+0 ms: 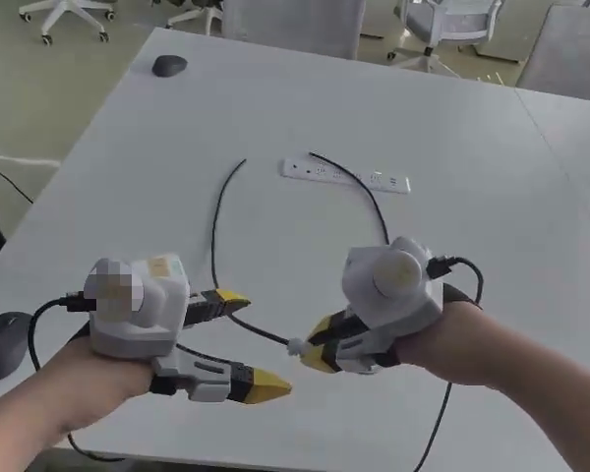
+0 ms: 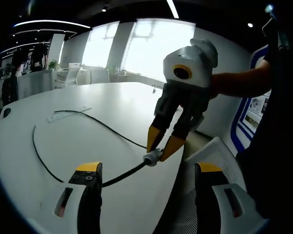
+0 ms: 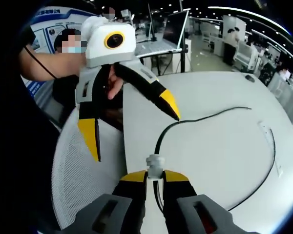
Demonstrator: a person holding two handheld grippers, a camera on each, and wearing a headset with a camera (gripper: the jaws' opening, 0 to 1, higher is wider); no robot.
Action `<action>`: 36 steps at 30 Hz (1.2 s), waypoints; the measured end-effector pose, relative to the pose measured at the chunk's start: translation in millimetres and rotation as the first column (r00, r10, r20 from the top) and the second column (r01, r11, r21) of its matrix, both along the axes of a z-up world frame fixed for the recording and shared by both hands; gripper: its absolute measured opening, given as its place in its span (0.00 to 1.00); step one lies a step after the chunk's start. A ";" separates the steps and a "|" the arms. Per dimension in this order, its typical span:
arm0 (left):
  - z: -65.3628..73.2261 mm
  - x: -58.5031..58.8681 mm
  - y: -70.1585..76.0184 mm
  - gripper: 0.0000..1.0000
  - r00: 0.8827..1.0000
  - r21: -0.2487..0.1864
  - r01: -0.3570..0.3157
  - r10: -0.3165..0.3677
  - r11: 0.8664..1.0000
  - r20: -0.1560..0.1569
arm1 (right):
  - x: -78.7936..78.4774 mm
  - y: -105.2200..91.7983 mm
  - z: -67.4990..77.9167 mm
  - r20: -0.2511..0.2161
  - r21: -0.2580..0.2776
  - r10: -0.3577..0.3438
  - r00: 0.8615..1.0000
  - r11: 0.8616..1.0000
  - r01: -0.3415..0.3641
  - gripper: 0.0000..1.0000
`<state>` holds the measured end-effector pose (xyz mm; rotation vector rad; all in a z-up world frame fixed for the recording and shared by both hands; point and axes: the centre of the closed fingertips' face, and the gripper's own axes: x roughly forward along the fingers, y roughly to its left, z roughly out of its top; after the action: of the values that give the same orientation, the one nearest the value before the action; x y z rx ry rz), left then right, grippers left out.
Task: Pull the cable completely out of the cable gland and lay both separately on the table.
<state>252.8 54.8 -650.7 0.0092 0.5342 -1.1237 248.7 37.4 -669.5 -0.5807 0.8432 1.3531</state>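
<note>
The left claw (image 1: pixel 249 344) sits low over the table's (image 1: pixel 452 157) near edge. It is held by the left hand (image 1: pixel 69 383), whose wrist comes up from the bottom corner. It points to the right, and its two yellow-tipped jaws stand wide apart with nothing between them.

Just beside it, the right claw (image 1: pixel 320 356) is held by the right hand (image 1: pixel 462 339), which comes in from the side and angles the claw toward the left one. Its jaws are pressed together on the small white cable gland (image 3: pixel 155 163), which pokes out just past the tips. I cannot tell whether the gland touches the table.

The black cable (image 1: pixel 214 246) runs through the gland. From its front the cable curves away across the table to a free end. Behind the gland it slips back between the right jaws, where it is hidden.

Farther off, a second black stretch passes behind the right claw near a white power strip (image 1: pixel 344 175). I cannot tell whether it is the same cable.

A dark mouse (image 1: pixel 169 65) lies at the far corner.
</note>
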 end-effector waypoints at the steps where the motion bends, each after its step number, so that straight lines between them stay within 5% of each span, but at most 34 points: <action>1: -1.1 0.1 -1.9 0.76 1.000 0.004 0.008 -0.008 1.000 0.001 | -1.6 -0.8 2.3 0.009 -0.005 0.016 1.000 1.000 -0.016 0.06; 8: -6.2 -1.9 -12.5 0.68 0.998 0.015 0.061 -0.061 0.998 -0.004 | -7.3 -5.9 9.1 0.077 -0.041 0.116 0.990 0.993 -0.114 0.06; 18: -3.4 -7.1 -20.7 0.56 0.993 -0.007 0.116 -0.116 0.993 0.009 | -14.4 -9.1 11.8 0.114 -0.045 0.181 0.977 0.983 -0.177 0.06; 24: 0.2 -8.5 -26.2 0.38 0.988 -0.030 0.153 -0.152 0.988 0.026 | -13.3 -10.5 15.9 0.113 -0.028 0.177 0.978 0.984 -0.175 0.06; 27: -2.5 -11.1 -28.6 0.35 0.985 -0.015 0.170 -0.169 0.985 0.028 | -13.1 -10.4 17.4 0.118 -0.024 0.177 0.977 0.984 -0.176 0.06; 36: 4.0 -14.3 -35.1 0.25 0.981 -0.058 0.195 -0.193 0.979 0.030 | -16.2 -9.7 15.7 0.119 -0.019 0.201 0.972 0.980 -0.200 0.06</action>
<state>238.5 19.7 -646.7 0.0224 0.4849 -1.3288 232.5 27.7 -653.8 -0.7612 0.7049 1.4821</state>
